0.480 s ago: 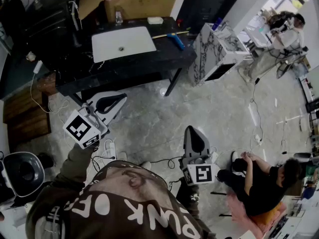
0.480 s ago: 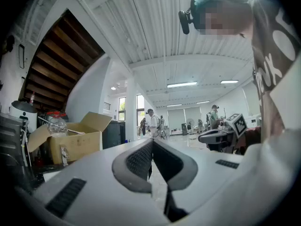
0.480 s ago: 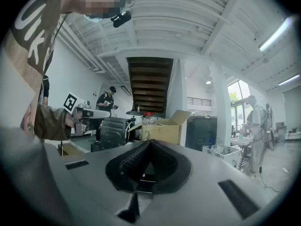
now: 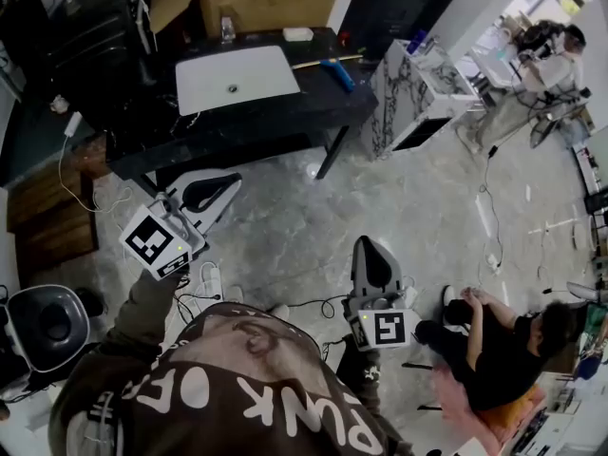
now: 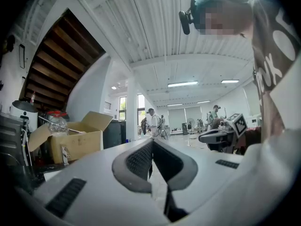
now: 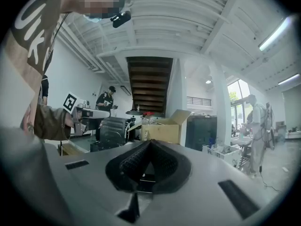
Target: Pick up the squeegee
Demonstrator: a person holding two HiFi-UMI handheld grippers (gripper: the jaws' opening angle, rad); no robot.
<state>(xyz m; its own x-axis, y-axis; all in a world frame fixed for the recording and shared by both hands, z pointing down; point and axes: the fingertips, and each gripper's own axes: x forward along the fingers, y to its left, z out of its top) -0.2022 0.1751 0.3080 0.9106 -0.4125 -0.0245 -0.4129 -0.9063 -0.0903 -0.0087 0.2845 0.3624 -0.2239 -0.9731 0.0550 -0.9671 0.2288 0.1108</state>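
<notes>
Squeegee (image 4: 339, 74), blue-handled, lay untouched on the black table (image 4: 237, 126), near that table's right end and just right of the white basin (image 4: 235, 79) set in its top. Nothing of the pick-up was done yet, by my reading: the whole approach, the opening of a gripper and the grasp all remained.

Both grippers were well short of the table, out over the floor on its near side. The left gripper (image 4: 226, 186) hung closest to the table's front edge, pointing towards it; its pads (image 5: 138, 160) were pressed together at the tips with nothing between them. The right gripper (image 4: 367, 247) sat further back from the table, its pads (image 6: 131, 161) likewise closed on nothing.

Room for moving looked fair. The floor between the grippers and the table's front edge was mostly bare, though cables (image 4: 204, 283) trailed near the person's feet. A marbled cabinet (image 4: 408, 98) stood just beside the table's right end, so a reach from that side would be tight. A cardboard box (image 4: 266, 8) stood at the table's far edge, behind the basin, leaving the squeegee open to a reach over the front edge. A seated person (image 4: 494, 335) was well away from the table, to the right.
</notes>
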